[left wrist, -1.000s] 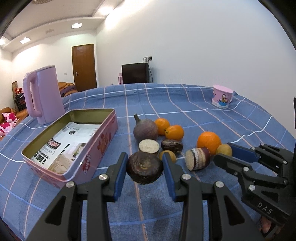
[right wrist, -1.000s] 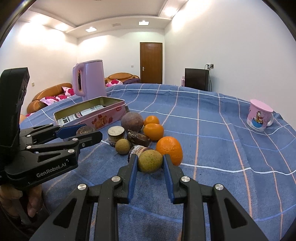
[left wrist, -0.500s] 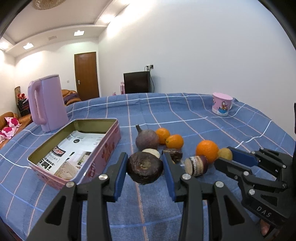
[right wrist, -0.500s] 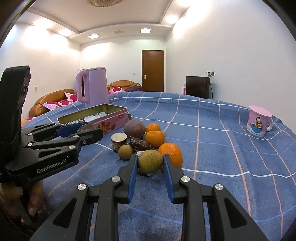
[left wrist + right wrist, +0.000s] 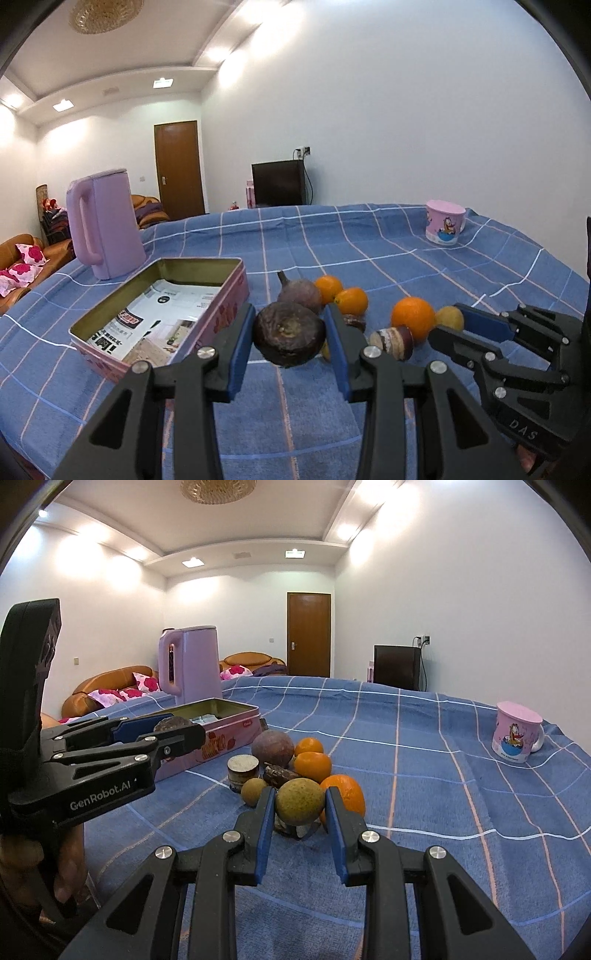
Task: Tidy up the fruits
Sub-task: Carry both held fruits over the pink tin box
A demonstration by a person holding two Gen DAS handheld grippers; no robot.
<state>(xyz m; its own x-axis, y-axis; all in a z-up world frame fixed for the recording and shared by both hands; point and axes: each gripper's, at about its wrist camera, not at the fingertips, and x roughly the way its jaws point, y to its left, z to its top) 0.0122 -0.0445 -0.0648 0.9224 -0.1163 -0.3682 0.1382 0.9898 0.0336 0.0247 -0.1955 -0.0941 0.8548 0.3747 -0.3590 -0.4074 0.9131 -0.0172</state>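
between the blue pads of the left tongs (image 5: 289,341) sits a dark wrinkled fruit (image 5: 289,338), pinched from both sides and carried clear of the cloth (image 5: 369,243), probably so it can travel without rolling. just left of and beyond those tongs lies the open pink tin (image 5: 236,291), paper-lined and with no fruit in it, which looks like the place meant for the load; the lid is off so a drop from above would do. the right tongs (image 5: 300,805) are closed narrowly on a greenish-brown round fruit (image 5: 300,802), likewise off the cloth, so both hands are loaded at once. ahead of the right tongs the rest of the pile stays bunched: an orange (image 5: 345,792) just behind the held fruit, a smaller brown fruit (image 5: 253,791) to the left, a purple one (image 5: 273,748) and more oranges farther on. the kettle (image 5: 103,221) and mug (image 5: 517,733) stand well apart, out of the way.
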